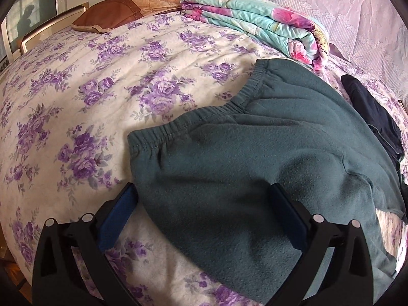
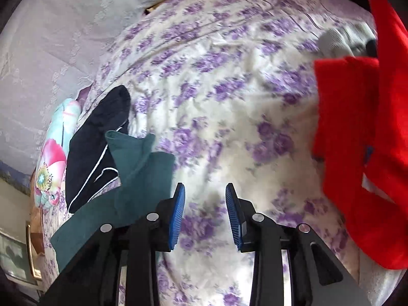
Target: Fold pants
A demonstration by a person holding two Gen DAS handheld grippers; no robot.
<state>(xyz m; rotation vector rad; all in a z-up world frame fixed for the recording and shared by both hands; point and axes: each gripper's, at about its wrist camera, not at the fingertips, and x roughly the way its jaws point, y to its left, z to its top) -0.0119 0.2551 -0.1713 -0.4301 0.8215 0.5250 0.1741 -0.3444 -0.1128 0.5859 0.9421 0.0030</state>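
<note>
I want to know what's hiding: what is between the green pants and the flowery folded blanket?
Nothing hides there: between the green pants and folded blanket, the left wrist view shows only bare purple-flowered bedsheet.

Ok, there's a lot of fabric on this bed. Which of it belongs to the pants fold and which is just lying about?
In the job:
- teal pants, spread flat on the bed
- left gripper, wide open over the pants
- right gripper, nothing between its pads

Lying about:
- dark garment
- red garment
- folded floral quilt
- brown pillow
- purple-flowered bedsheet
</note>
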